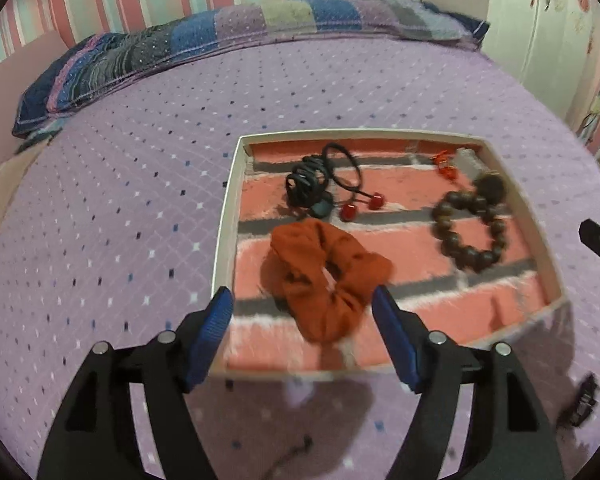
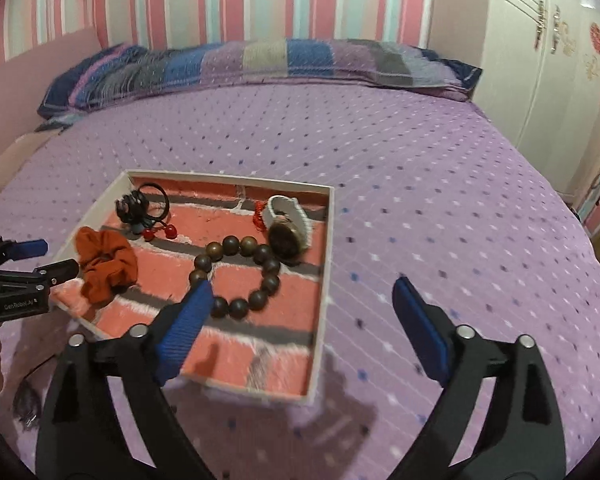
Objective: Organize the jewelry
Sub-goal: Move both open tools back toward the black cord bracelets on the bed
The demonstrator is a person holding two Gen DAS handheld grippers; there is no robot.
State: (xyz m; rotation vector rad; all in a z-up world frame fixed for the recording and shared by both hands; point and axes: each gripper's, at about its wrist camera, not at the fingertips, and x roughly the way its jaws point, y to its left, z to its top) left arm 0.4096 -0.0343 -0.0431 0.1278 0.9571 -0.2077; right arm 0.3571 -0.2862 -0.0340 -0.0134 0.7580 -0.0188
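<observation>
A white-rimmed tray [image 1: 228, 216] with a brick-pattern lining lies on the bed. In it are an orange scrunchie [image 1: 324, 276], black hair ties with red beads [image 1: 324, 184] and a brown bead bracelet [image 1: 472, 224]. My left gripper [image 1: 302, 300] hangs open above the scrunchie, pads apart from it. The right wrist view shows the tray [image 2: 328, 240], the bracelet [image 2: 231, 246], a watch with a white strap [image 2: 286, 228], the scrunchie [image 2: 104, 264] and the hair ties [image 2: 144, 208]. My right gripper [image 2: 303, 290] is wide open over the tray's near right part, holding nothing. The left gripper [image 2: 48, 260] shows at the left edge.
The purple dotted bedcover [image 1: 120, 208] spreads all round the tray. Striped pillows [image 2: 260, 60] lie along the far edge under a striped wall. A white wardrobe [image 2: 540, 60] stands at the right. A small dark clip [image 1: 580, 404] and a thin dark cord [image 1: 292, 452] lie on the cover nearby.
</observation>
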